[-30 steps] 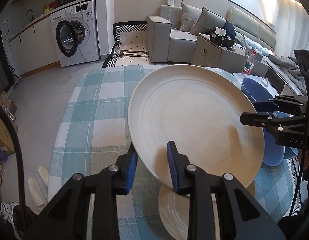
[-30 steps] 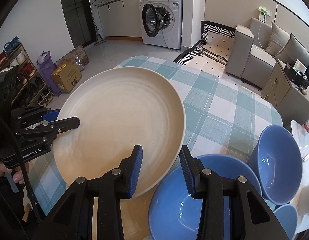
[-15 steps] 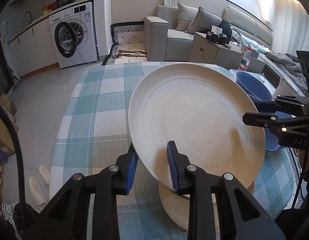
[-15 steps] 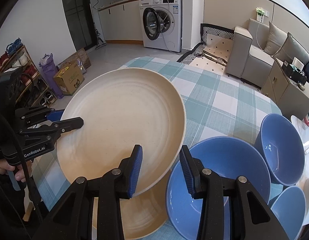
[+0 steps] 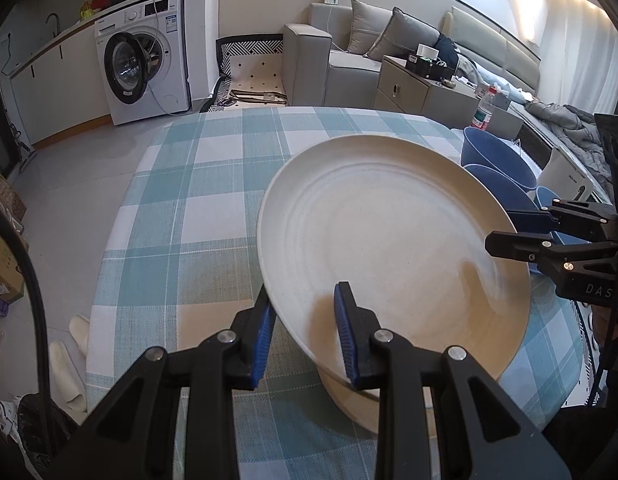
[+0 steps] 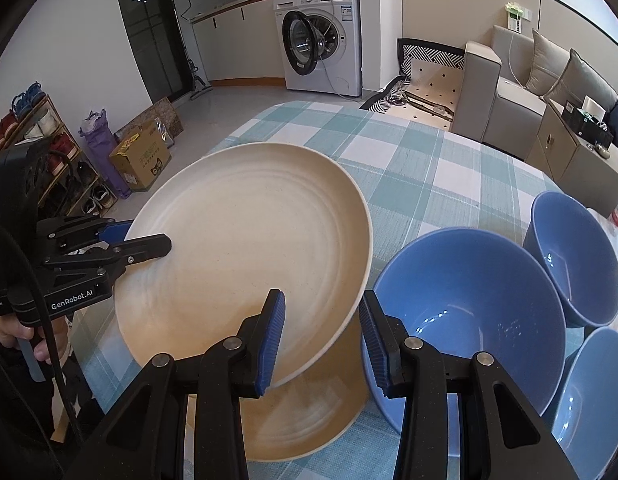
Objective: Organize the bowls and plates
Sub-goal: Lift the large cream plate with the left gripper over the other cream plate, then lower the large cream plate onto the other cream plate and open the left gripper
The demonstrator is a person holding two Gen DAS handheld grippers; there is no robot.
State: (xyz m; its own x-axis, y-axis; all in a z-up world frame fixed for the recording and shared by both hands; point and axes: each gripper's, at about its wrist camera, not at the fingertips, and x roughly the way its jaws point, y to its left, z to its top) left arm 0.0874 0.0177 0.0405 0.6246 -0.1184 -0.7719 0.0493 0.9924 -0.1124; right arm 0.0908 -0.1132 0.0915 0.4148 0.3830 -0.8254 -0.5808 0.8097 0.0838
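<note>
A large cream plate [image 5: 393, 256] is held level above a second cream plate [image 6: 309, 412] that lies on the checked tablecloth. My left gripper [image 5: 305, 332] straddles the near rim of the held plate and is shut on it. My right gripper [image 6: 321, 336] straddles the opposite rim, its jaws on either side of the edge and shut on it. In the right wrist view the plate [image 6: 249, 252] fills the middle and the left gripper [image 6: 121, 248] grips its left edge. The right gripper [image 5: 521, 236] shows at the plate's right edge in the left wrist view.
Three blue bowls stand to the right of the plates: a large one [image 6: 465, 312], one behind it [image 6: 573, 264] and one at the edge [image 6: 589, 396]. The checked table [image 5: 197, 200] stretches ahead. A washing machine [image 5: 145, 64], sofa and cabinet lie beyond.
Both grippers have carried the held plate lower and nearer to the plate lying on the table. The blue bowls now show more fully beside it.
</note>
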